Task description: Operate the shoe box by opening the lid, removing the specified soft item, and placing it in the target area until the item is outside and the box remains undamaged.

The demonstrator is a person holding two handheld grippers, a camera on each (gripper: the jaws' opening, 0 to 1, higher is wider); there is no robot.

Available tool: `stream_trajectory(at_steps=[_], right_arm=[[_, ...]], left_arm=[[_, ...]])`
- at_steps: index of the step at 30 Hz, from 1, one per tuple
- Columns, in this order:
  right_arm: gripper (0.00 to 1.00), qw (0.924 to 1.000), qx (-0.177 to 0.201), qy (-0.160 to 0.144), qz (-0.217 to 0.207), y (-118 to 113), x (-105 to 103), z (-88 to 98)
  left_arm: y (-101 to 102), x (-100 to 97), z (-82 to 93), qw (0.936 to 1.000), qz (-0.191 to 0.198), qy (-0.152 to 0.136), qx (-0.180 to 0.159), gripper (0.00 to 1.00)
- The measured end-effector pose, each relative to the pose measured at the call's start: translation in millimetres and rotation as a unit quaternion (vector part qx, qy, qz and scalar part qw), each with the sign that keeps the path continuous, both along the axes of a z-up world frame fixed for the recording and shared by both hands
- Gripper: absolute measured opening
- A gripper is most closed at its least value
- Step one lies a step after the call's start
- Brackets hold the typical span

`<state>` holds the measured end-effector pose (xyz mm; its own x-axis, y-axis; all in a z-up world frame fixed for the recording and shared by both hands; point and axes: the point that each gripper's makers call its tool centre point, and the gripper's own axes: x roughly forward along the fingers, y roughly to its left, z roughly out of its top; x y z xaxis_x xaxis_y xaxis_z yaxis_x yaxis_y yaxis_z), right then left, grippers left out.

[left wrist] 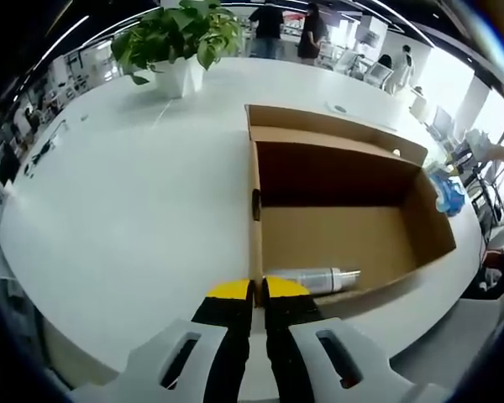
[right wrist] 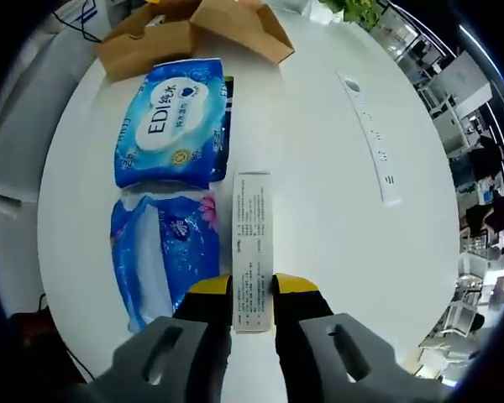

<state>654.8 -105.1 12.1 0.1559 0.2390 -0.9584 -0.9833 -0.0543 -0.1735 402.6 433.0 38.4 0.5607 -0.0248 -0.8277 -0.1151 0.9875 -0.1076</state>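
Shoe box [left wrist: 336, 201] sits open on the white table [left wrist: 126, 218], lid flap folded back. The left gripper [left wrist: 259, 290] is clenched shut with its yellow tips right at the box's near wall edge, nothing visibly pinched between them. Just past the tips, a silver spray bottle [left wrist: 315, 279] lies on its side inside the box. Further back there's a potted plant [left wrist: 181, 42]. Over in the right gripper view, the right gripper [right wrist: 252, 290] is grasping a slim white carton [right wrist: 252, 252] lying flat. Beside it sit two soft blue packs, the lower tissue pack [right wrist: 164, 252] and the upper EDI pack [right wrist: 175, 122], with the cardboard box beyond them.
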Motion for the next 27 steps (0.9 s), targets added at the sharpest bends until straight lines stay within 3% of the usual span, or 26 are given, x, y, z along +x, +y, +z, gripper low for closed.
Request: stream_trajectory(at_steps=[4, 14, 20, 27], right_arm=[[0.15, 0.9996, -0.01, -0.009, 0.024, -3, 2, -0.3], [0.17, 0.9995, -0.017, -0.015, 0.022, -3, 6, -0.7], [0.23, 0.9991, -0.019, -0.029, 0.024, -4, 10, 1.8], [0.35, 0.9992, 0.001, -0.041, -0.006, -3, 9, 12.6]], left_arm=[[0, 0.1, 0.0, 1.0, -0.001, 0.001, 0.001, 0.02], [0, 1.0, -0.1, 0.9999, -0.009, 0.005, 0.005, 0.02], [0, 4.0, -0.7, 0.9994, -0.027, 0.003, 0.022, 0.03], [-3, 6.5, 0.8, 0.9976, -0.056, -0.001, 0.041, 0.07]])
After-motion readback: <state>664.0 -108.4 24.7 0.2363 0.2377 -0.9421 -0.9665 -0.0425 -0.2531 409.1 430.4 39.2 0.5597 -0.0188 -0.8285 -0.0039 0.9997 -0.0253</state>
